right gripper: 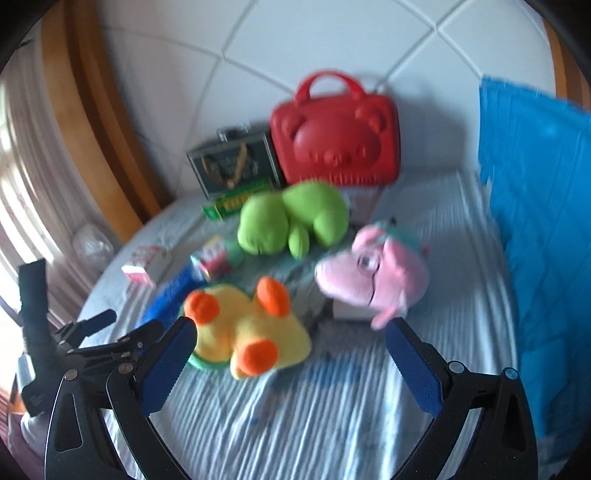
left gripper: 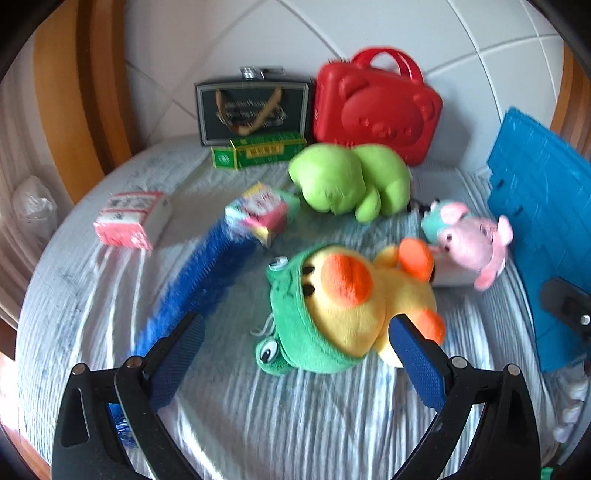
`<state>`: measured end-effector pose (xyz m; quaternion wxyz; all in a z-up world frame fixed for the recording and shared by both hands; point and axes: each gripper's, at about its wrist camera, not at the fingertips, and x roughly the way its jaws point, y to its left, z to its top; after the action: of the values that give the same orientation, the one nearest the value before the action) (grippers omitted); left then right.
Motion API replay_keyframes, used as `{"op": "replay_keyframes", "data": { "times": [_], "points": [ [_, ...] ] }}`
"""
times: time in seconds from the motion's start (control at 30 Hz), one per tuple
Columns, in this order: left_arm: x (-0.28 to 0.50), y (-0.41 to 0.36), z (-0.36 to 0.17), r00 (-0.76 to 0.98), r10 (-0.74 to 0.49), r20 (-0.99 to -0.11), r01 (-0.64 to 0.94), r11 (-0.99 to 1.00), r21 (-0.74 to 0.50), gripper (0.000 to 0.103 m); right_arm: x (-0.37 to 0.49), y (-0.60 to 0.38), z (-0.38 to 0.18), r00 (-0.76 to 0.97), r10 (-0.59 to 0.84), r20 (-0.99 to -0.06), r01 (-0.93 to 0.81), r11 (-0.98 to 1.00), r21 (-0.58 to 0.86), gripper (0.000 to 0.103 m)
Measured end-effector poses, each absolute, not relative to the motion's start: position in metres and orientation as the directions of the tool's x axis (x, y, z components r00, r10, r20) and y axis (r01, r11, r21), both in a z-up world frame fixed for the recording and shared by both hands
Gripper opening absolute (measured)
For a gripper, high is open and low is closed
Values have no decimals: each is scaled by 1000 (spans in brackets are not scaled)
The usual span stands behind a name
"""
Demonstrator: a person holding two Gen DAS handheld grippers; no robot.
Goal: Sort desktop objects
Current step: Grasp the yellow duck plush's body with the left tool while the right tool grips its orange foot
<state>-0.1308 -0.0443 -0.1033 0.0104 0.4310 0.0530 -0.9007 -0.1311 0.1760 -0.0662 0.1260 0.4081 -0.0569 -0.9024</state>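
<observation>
Both scenes are viewed from low above the cloth-covered table (left gripper: 258, 406), looking forward along wide-spread jaws toward the white tiled wall (left gripper: 221, 55). The left wrist view is set close over the yellow duck plush (left gripper: 354, 306). The right wrist view is placed further right and slightly farther back, and the duck (right gripper: 251, 332), the green plush (right gripper: 291, 221) and the red case (right gripper: 336, 144) are shared.

White padded headboard (left gripper: 388, 33) w/ diagonal seams rises behind the bed (left gripper: 258, 406), striped pale-blue sheet. Wood frame (left gripper: 55, 110) left of headboard; daylight beyond it.
</observation>
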Motion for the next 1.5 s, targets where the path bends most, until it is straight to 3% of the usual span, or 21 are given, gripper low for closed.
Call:
{"op": "replay_keyframes", "data": {
  "times": [0.4, 1.07, 1.1, 1.17, 1.23, 1.27, 1.3, 1.33, 1.4, 1.5],
  "points": [
    [-160, -28, -156, -516, 65, -854, -5, -997, -73, 101, -169, 147, -130, -450, -288, -845, 192, -956, 223, 103],
    [-183, -17, -182, -466, 91, -880, -68, -995, -67, 101, -198, 143, -154, -371, -284, -884, 165, -957, 238, 103],
    [-184, -17, -183, -463, 94, -882, -70, -995, -70, 101, -199, 143, -155, -369, -281, -886, 162, -958, 237, 100],
    [-185, -17, -185, -459, 106, -882, -76, -994, -80, 101, -199, 142, -156, -369, -273, -888, 163, -960, 228, 76],
    [-186, -16, -186, -463, 110, -880, -83, -993, -81, 101, -199, 141, -155, -364, -294, -884, 172, -954, 246, 66],
    [-186, -15, -187, -466, 117, -877, -94, -992, -82, 96, -199, 140, -154, -366, -299, -881, 184, -951, 247, 55],
    [-186, -13, -187, -466, 127, -875, -112, -990, -84, 87, -198, 137, -152, -369, -306, -878, 199, -948, 248, 50],
    [-186, -10, -187, -469, 127, -874, -123, -989, -78, 86, -197, 133, -150, -373, -297, -879, 211, -950, 231, 43],
    [-183, -7, -185, -483, 116, -868, -132, -989, -59, 80, -194, 126, -147, -383, -276, -882, 242, -951, 193, 35],
    [-180, -9, -180, -496, 118, -860, -124, -990, -65, 76, -192, 126, -143, -391, -272, -879, 253, -950, 182, 33]
  ]
}}
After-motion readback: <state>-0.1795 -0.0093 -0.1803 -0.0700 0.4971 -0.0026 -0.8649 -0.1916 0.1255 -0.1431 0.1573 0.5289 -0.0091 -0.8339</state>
